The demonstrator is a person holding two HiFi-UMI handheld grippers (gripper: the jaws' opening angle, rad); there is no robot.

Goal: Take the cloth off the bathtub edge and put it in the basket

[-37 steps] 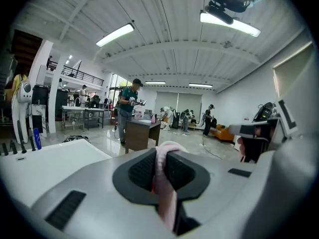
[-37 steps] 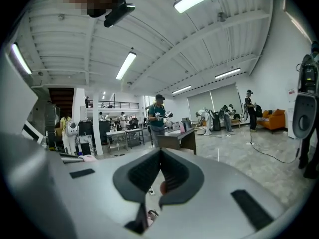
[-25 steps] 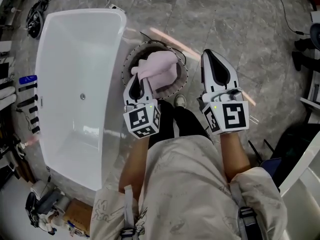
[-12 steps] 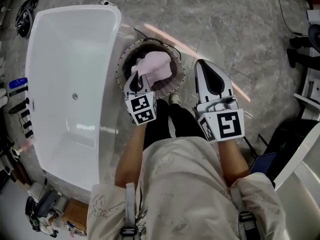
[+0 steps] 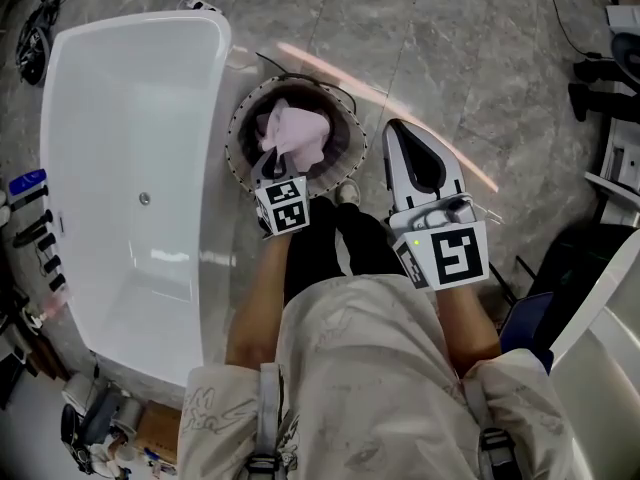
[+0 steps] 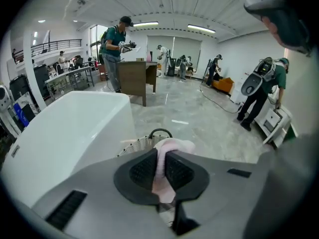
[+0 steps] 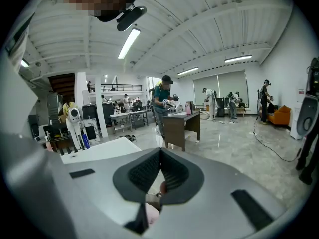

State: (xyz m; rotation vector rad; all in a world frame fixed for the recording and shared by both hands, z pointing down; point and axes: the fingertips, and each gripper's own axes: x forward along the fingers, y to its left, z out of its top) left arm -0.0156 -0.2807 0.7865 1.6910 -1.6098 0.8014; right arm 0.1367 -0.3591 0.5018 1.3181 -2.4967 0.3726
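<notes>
While the pink cloth [image 5: 292,134] is pinched in the left gripper [image 5: 271,166], it sits bunched inside the outline of the round wire basket [image 5: 238,126], which stands on the marble floor [image 5: 470,58] just beside the white bathtub [image 5: 120,98]. The left gripper view shows its two dark fingers [image 6: 141,171] nearly together, with a fold of the cloth pressed between them and the rest spilling forward above the basket's rim. The right gripper [image 5: 408,150] hovers near the basket on the other side; its fingers [image 7: 145,171] are closed on each other and hold nothing.

The tub edge appears bare in the head view, so the lifting half of the job looks done. The carry also looks finished, since the cloth is over or in the basket. Whether it already rests on the basket's bottom or hangs just above it cannot be told from these views. What seems to be left is the release: the left fingers have to part and let the cloth drop, then draw clear of the rim.
</notes>
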